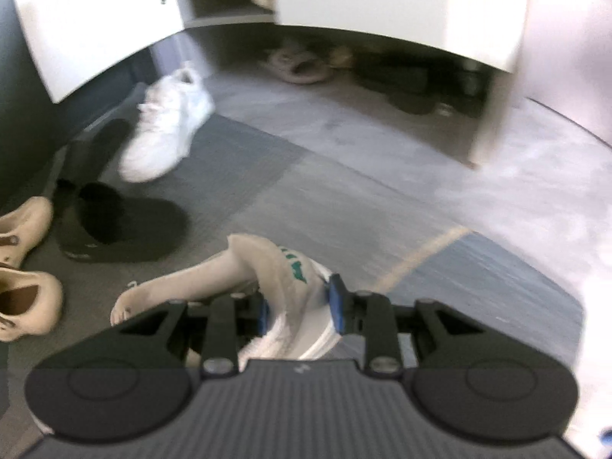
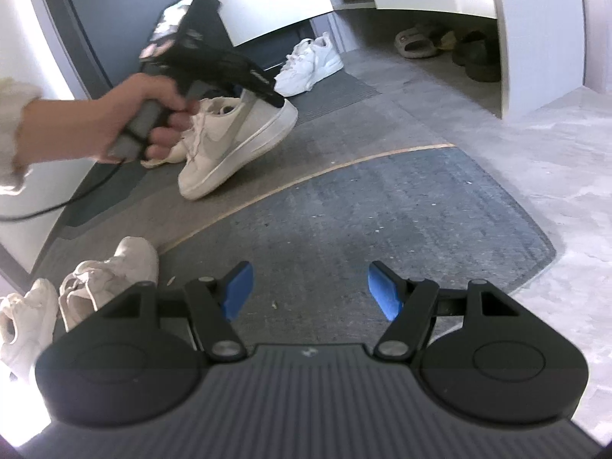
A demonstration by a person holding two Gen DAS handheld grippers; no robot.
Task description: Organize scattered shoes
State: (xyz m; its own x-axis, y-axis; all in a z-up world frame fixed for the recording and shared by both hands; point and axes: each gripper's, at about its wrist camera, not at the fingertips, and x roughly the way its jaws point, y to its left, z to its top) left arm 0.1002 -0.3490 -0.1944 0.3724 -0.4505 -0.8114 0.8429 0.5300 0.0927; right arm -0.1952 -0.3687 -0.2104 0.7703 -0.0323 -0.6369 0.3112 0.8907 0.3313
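Observation:
My left gripper (image 1: pixel 298 308) is shut on the heel of a cream sneaker (image 1: pixel 283 267) with green lettering and holds it tilted above the floor. The right wrist view shows that same sneaker (image 2: pixel 229 145) hanging from the left gripper (image 2: pixel 267 93) in a hand. My right gripper (image 2: pixel 310 290) is open and empty over the blue-grey doormat (image 2: pixel 401 206). A white sneaker pair (image 1: pixel 168 130) lies near the cabinet; it also shows in the right wrist view (image 2: pixel 310 63). Two cream sneakers (image 2: pixel 88 283) lie at the lower left.
A black shoe (image 1: pixel 118 225) and beige shoes (image 1: pixel 23 267) lie at the left. The white cabinet (image 1: pixel 382 0) stands open with sandals (image 2: pixel 417 42) and dark shoes (image 2: pixel 478 57) under it. A dark wall (image 2: pixel 126 7) is at the left.

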